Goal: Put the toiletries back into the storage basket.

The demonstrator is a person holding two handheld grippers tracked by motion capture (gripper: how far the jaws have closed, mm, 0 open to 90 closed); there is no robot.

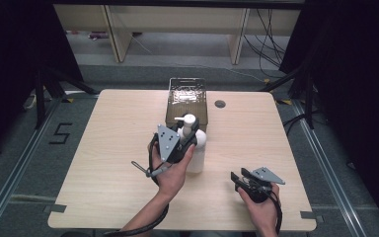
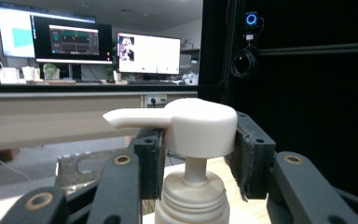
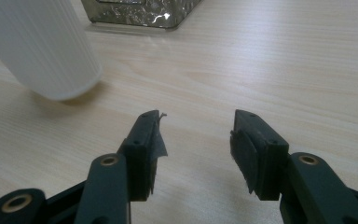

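1. A white pump bottle [image 1: 196, 148] stood upright near the middle of the tabletop [image 1: 103, 148], a little toward its far edge.
2. The left gripper [image 1: 190, 136] reached the bottle's top from the left side, held in the person's left hand [image 1: 172, 170].
3. In the left gripper view, its fingers [image 2: 149, 161] were clamped on the round pump head [image 2: 198, 126], one pad on each side, with the spout pointing left in that view.
4. Below the head, the pump stem and the ribbed collar [image 2: 193, 198] of the bottle rose between the two fingers.
5. A clear, textured container [image 1: 187, 101] sat just behind the bottle, at the middle of the tabletop's far edge.
6. A small round grommet hole [image 1: 220, 103] lay just right of the container.
7. The right gripper [image 1: 237, 178] rested low near the tabletop's near right corner, held in the person's right hand [image 1: 259, 202].
8. In the right gripper view, its fingers [image 3: 144, 144] stood apart with only bare wood between them.
9. The same view showed the ribbed base of the bottle [image 3: 42, 46] ahead and to the left, well apart from those fingers.
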